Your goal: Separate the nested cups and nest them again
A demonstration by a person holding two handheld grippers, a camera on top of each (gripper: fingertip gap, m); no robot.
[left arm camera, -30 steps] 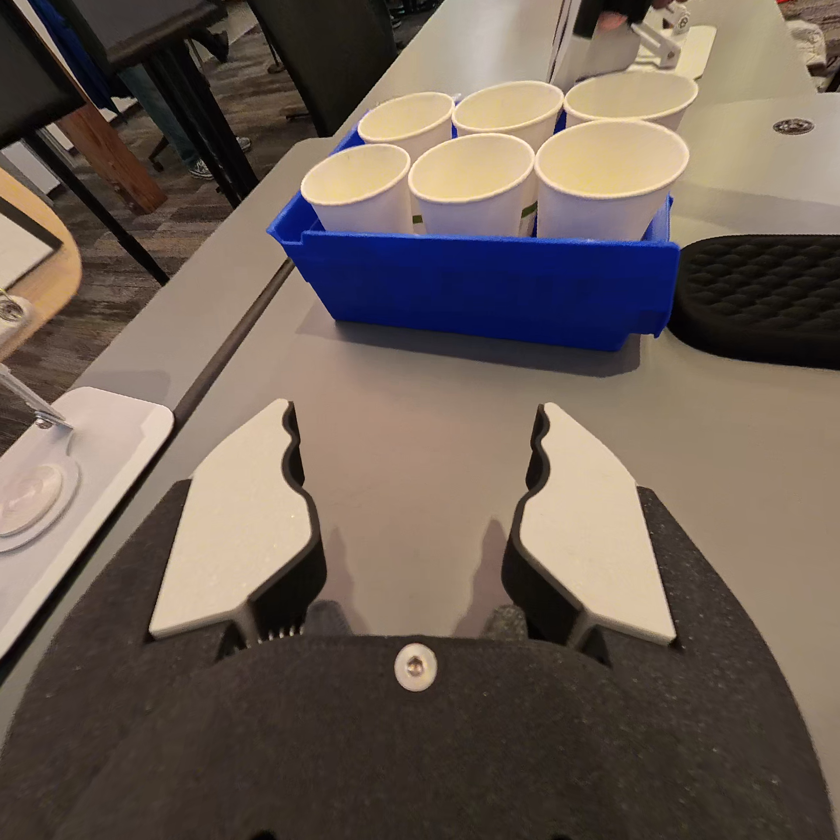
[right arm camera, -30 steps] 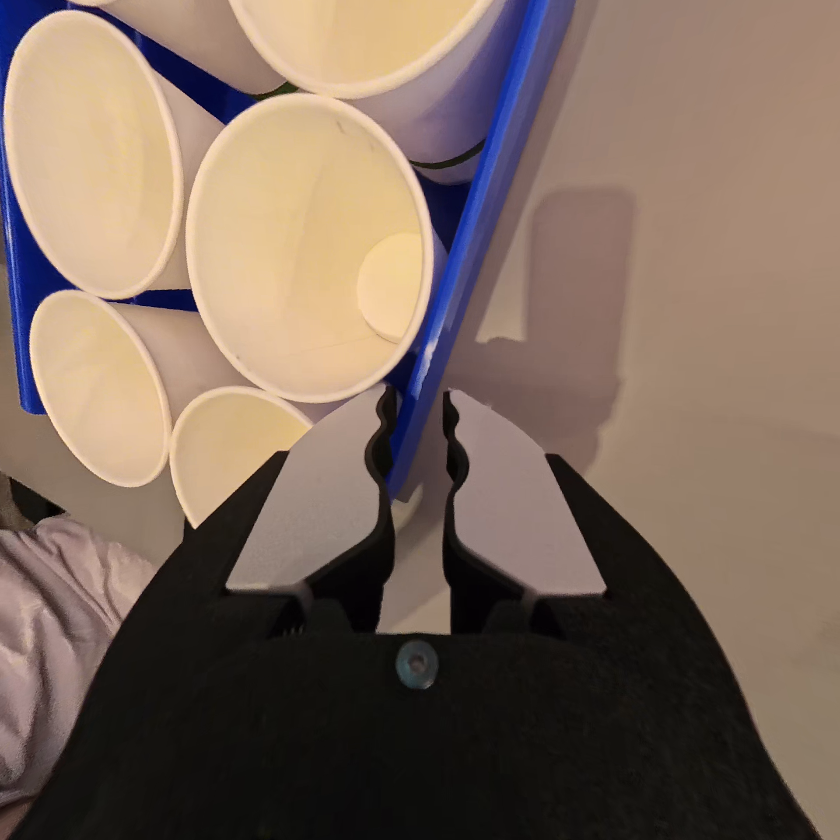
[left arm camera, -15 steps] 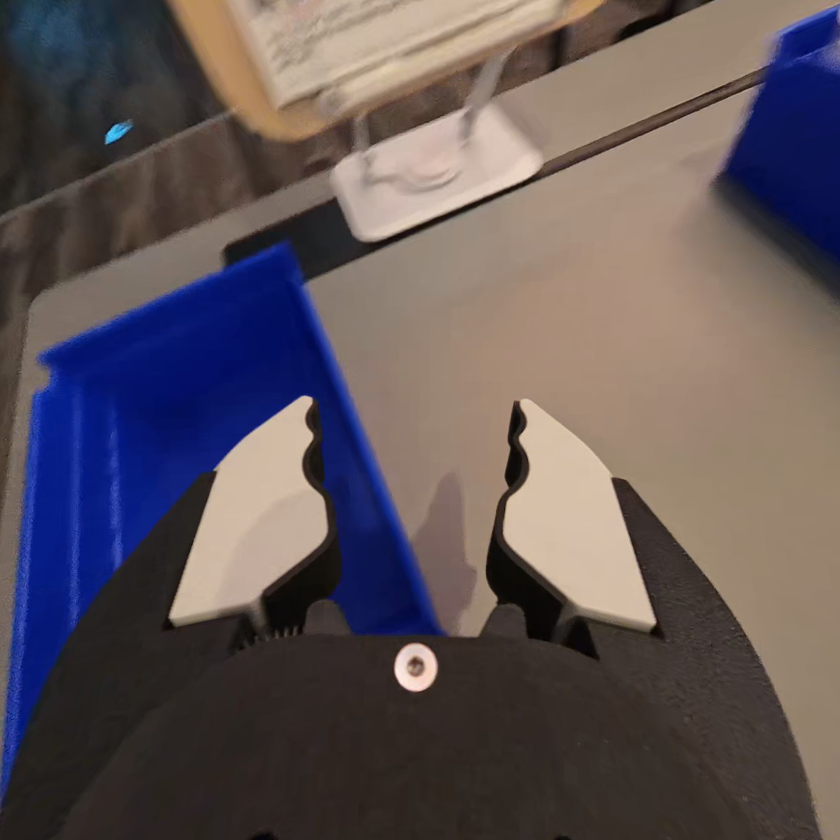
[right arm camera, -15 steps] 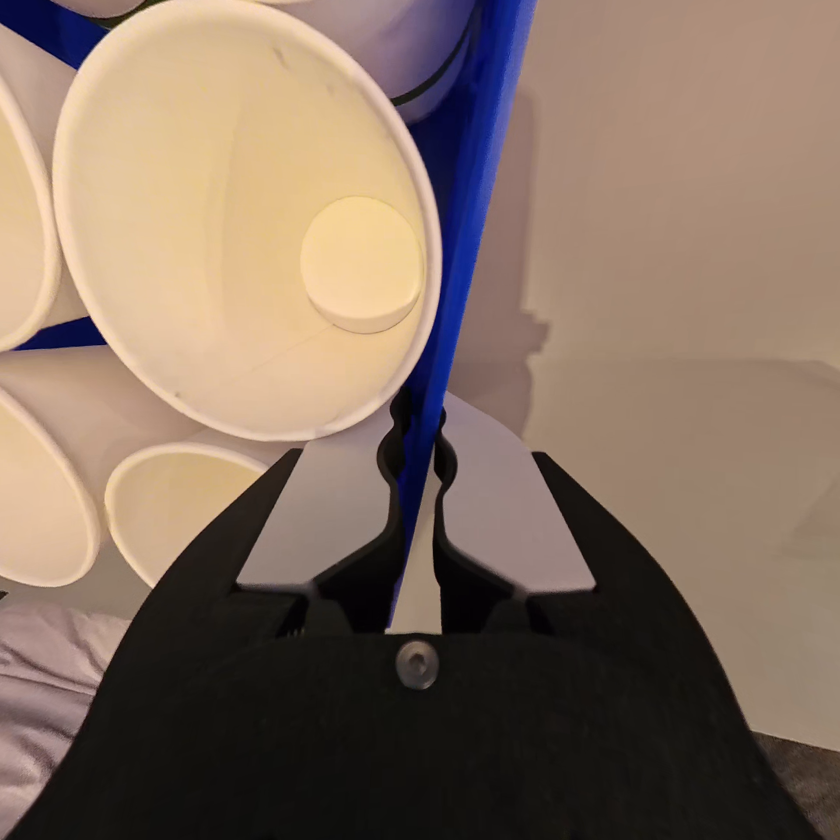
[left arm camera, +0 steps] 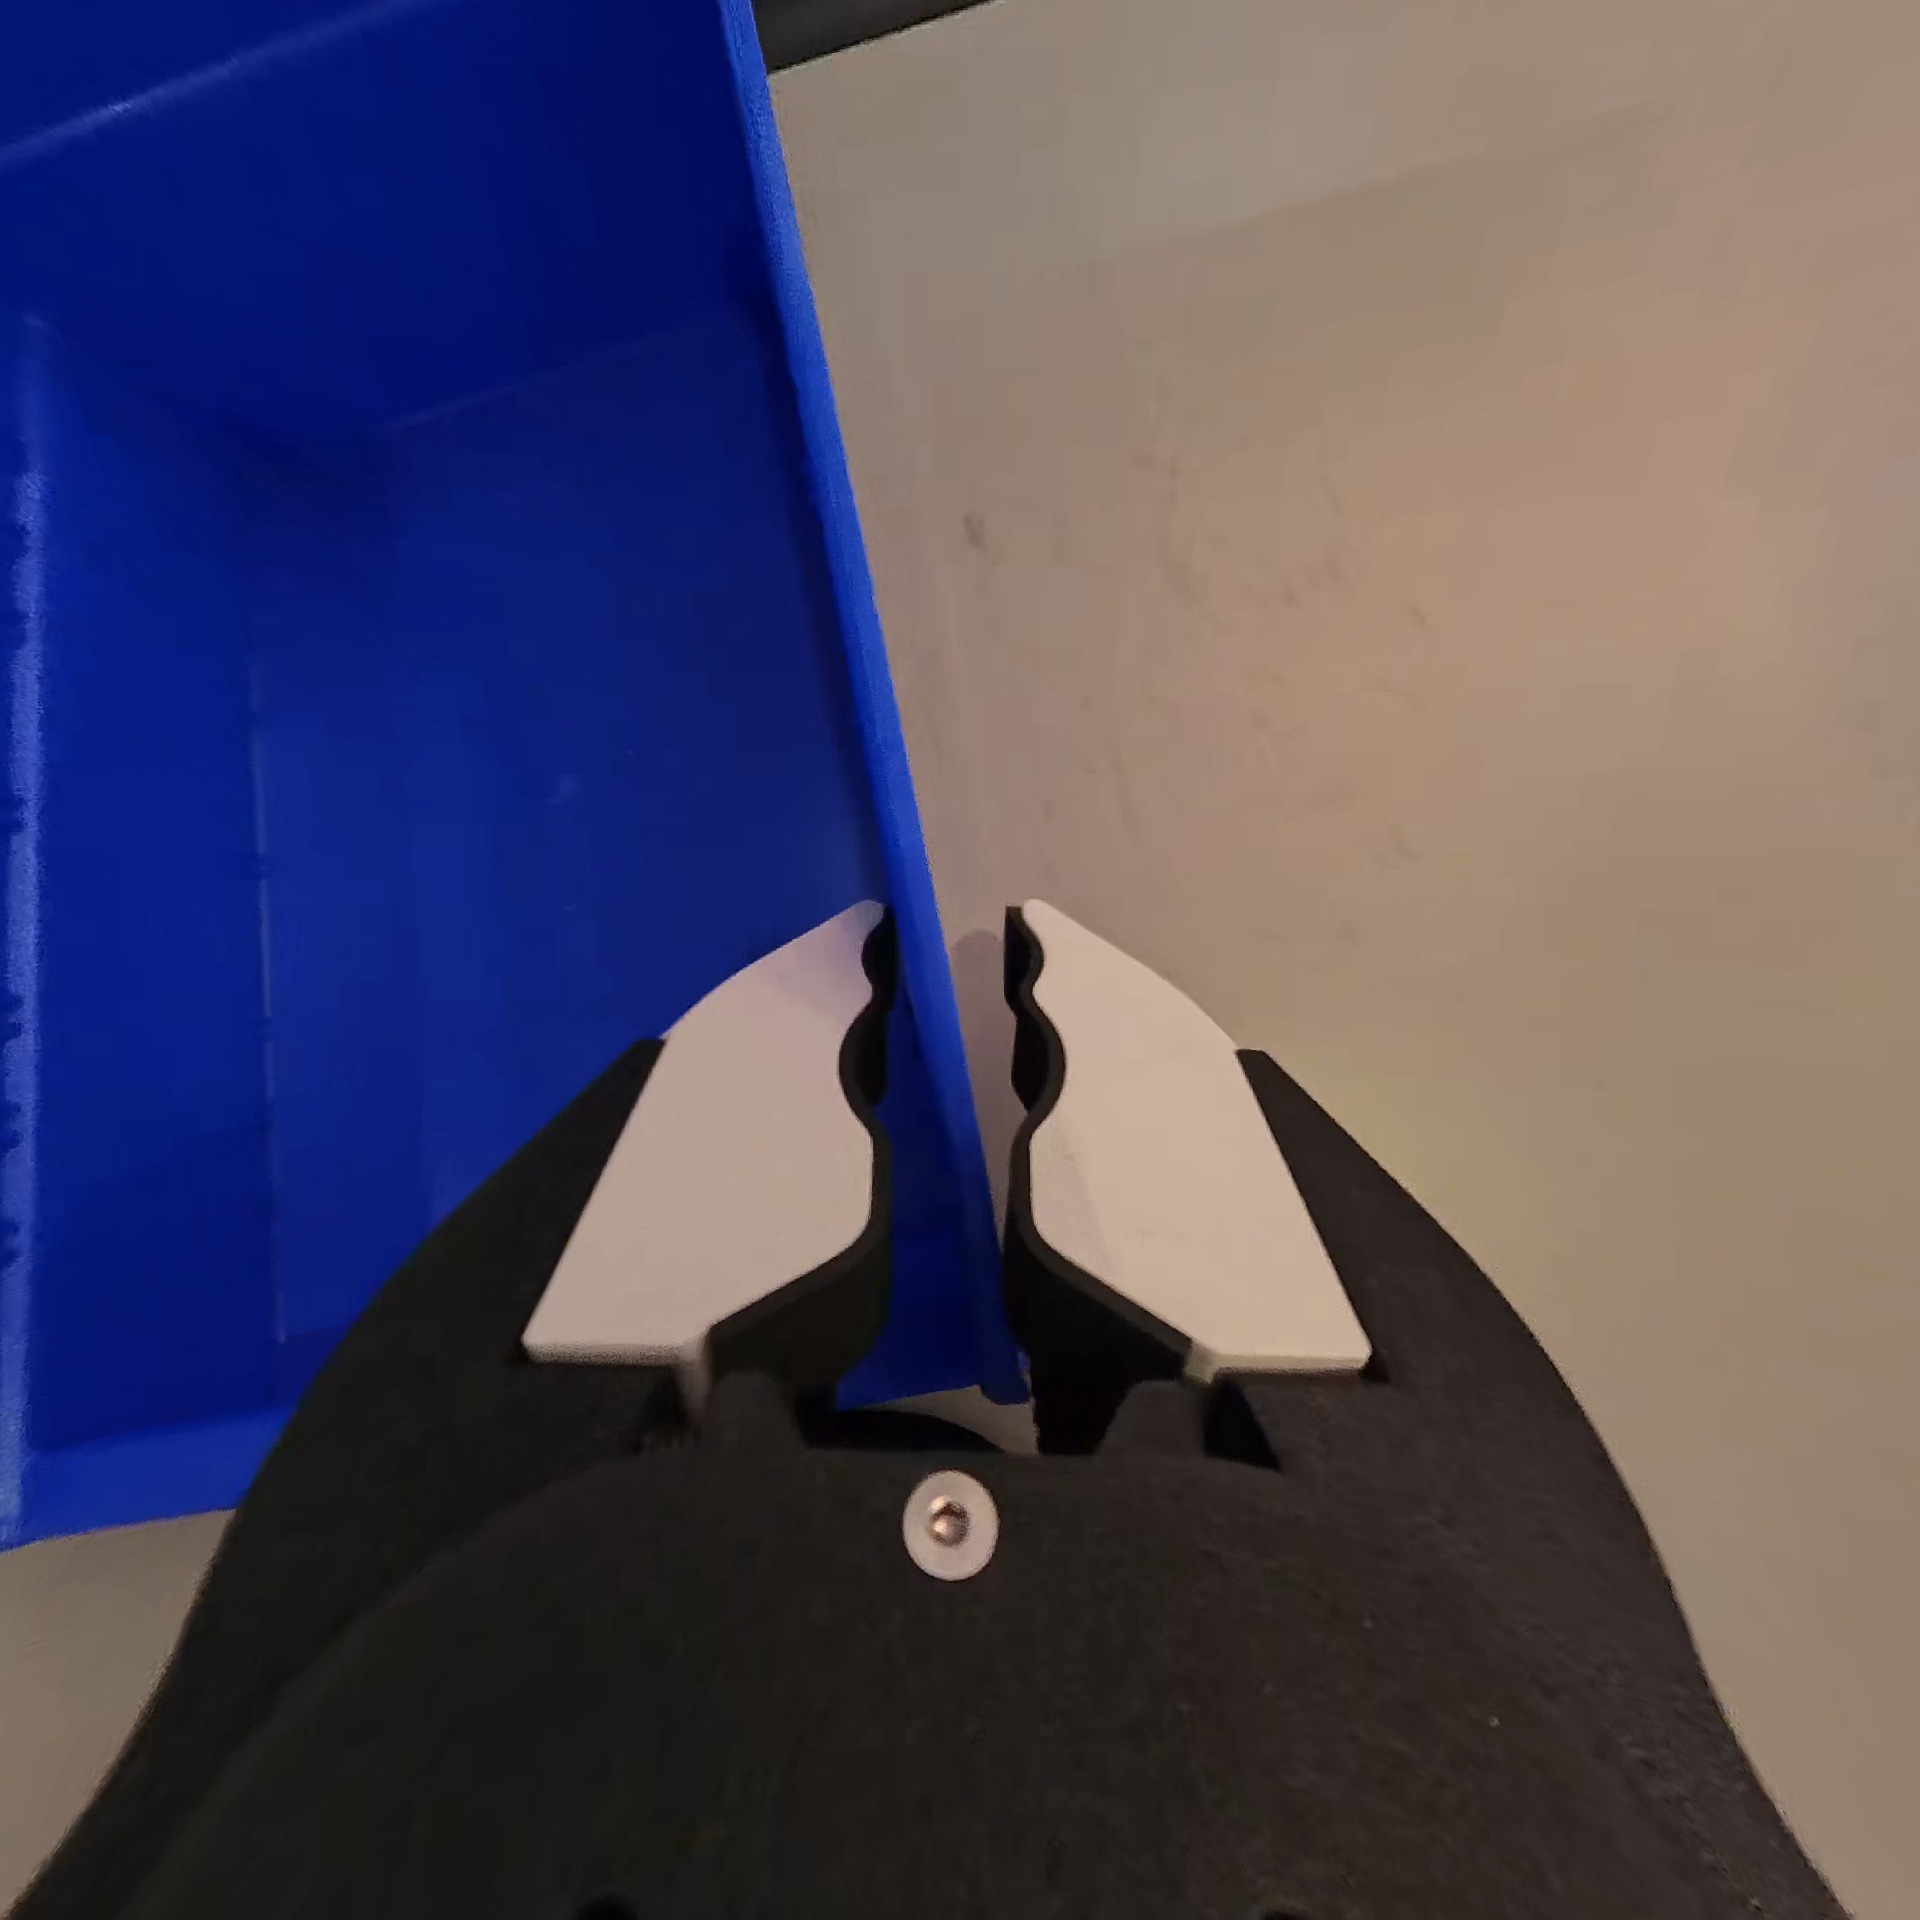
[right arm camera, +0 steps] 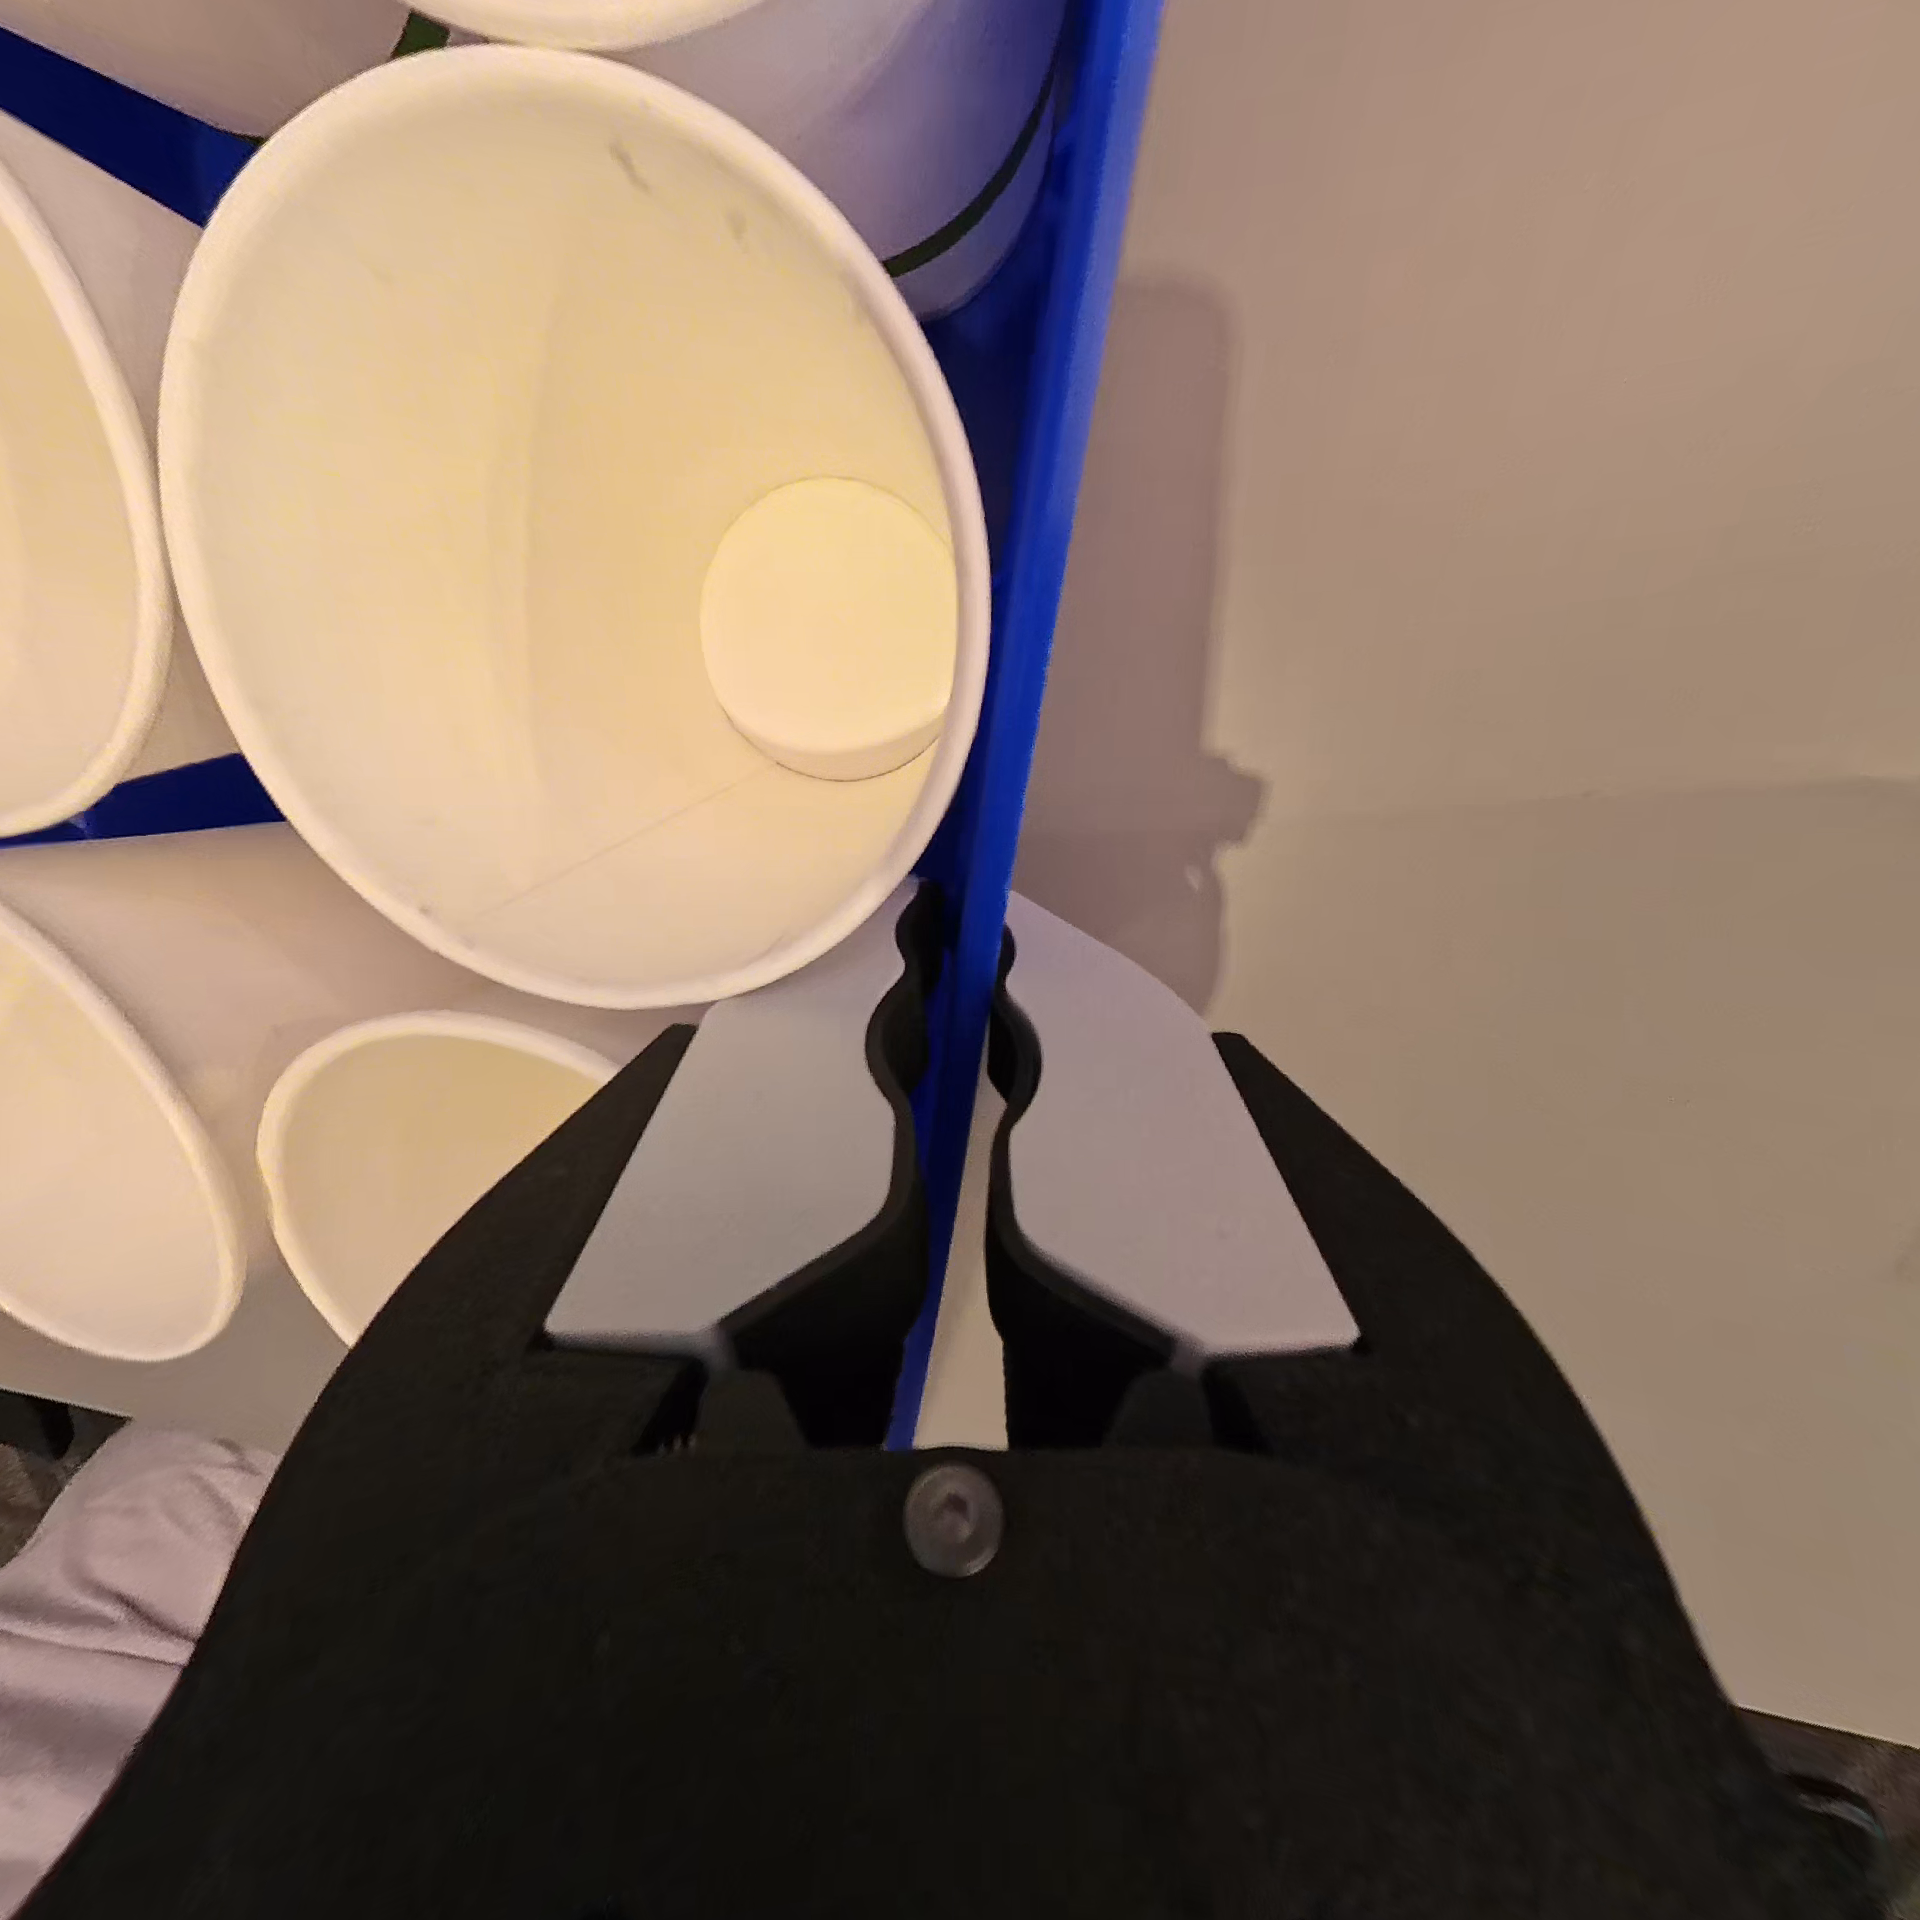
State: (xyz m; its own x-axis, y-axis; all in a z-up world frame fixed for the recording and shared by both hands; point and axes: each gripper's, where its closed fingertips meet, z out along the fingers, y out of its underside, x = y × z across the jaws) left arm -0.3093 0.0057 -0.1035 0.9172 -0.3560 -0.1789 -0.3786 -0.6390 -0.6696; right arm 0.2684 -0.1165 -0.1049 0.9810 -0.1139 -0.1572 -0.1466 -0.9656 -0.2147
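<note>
So the grey desk (left arm camera: 1403, 623) fills the right half of both views, plain and a bit scuffed.

Next biggest is the empty blue bin (left arm camera: 416, 727) taking up the upper left of the left wrist view, nothing inside it that I can see. The left gripper (left arm camera: 943, 914) straddles that bin's right wall: 1 of its fingers (left arm camera: 727, 1164) sits inside the bin and the other outside. They're narrowed down around the wall, but there's a visible sliver of gap on the outer side, so I can't tell if it's actually clamped yet.

In the right wrist view there's a second blue bin (right arm camera: 1029, 520) packed with white paper cups (right arm camera: 540, 499), which fill the left side of the frame. I count about 5 in view, all standing mouth-up, the big central one right against the bin's wall. The right gripper (right arm camera: 961, 914) is pinched tight on that wall, 1 finger inside next to the cups, 1 outside.

A thin green band (right arm camera: 987, 197) runs around 1 cup at the upper middle; no readable writing or brand anywhere. Bit of pale fabric (right arm camera: 94, 1579) at the lower left corner.
</note>
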